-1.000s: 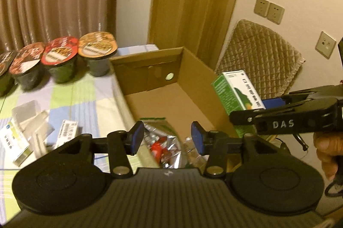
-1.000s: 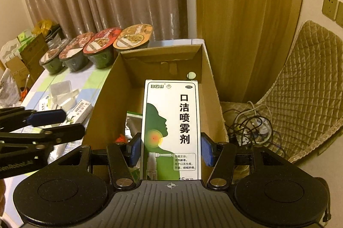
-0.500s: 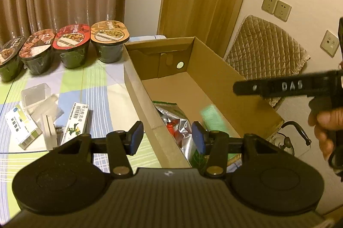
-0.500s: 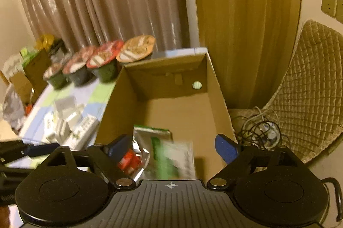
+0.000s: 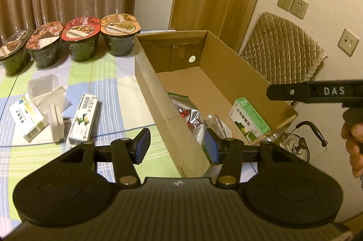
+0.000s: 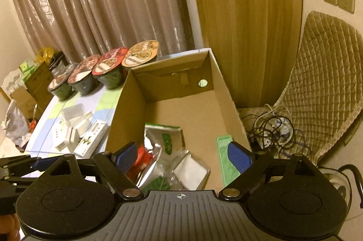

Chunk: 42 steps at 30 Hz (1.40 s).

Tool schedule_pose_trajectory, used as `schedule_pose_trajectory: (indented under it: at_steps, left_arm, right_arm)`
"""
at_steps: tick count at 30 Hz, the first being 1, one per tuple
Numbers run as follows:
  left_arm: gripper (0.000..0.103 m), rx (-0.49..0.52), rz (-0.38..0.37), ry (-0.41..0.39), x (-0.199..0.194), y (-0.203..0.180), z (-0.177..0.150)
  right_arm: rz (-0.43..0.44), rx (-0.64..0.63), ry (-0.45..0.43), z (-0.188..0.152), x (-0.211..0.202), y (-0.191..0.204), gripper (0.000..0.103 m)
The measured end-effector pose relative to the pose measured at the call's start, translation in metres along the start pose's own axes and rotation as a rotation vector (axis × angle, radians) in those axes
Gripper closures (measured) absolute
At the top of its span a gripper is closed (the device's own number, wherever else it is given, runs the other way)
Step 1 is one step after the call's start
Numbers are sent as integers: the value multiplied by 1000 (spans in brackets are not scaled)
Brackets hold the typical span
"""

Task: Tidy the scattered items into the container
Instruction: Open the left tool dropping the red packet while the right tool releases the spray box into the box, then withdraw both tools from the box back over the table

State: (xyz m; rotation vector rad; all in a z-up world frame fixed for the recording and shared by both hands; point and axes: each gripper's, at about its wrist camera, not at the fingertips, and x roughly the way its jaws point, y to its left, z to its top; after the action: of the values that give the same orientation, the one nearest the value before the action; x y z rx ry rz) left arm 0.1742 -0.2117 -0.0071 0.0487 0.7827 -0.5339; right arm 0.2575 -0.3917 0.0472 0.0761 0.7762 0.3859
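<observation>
- The right gripper (image 6: 182, 156) hangs over the near end of the cardboard box (image 6: 133, 96) with its jaws spread wide and nothing between them
- Just below it, the green spray carton (image 5: 249, 118) lies inside the box against the right wall, tilted on its side, beside a crumpled foil bag (image 6: 156, 150) and a clear plastic tray (image 6: 191, 169)
- The left gripper (image 5: 177, 145) is also wide and empty, straddling the box's near left wall, one finger outside over the tablecloth (image 5: 109, 86) and one inside
- The person's hand (image 5: 354, 150) on the right tool shows at the edge of the left view, with the tool held level, above the box's right wall
- Still out on the cloth: a white-and-green medicine box (image 5: 82, 118), a second flat carton (image 5: 26, 116), a white block (image 5: 55, 122) and a clear lid (image 5: 43, 84), all close together
- These look light, stiff cardboard, likely easy to crush only if squeezed hard; the medicine box seems best pinched across its narrow width near the middle
- The clear lid is probably slippery and thin, so an edge grip would suit it
- Four sealed noodle bowls (image 5: 120, 34) stand in a row at the far edge; bulkier, probably too wide for these jaws except at the rim
</observation>
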Motion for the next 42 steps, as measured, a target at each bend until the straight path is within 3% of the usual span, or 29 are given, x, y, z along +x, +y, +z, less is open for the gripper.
schedule_pose_trajectory:
  at_steps: [13,25,34,42]
  left_arm:
    - [44,-59,79,-1,-52,40,-33]
    - [35,-84,196,24,-91,95,-75]
    - [30,-87,243,37,-88,125,-91]
    - [30,-86,230,56,-57,151,-95]
  right_arm:
    - [81,-5,-24,-21,-38,52,12]
    - [165,-81,17,-41,-39,114,11]
    - [198,-124,77,-42,-19,157,12]
    - [224,-172,122,-27,28,196,12]
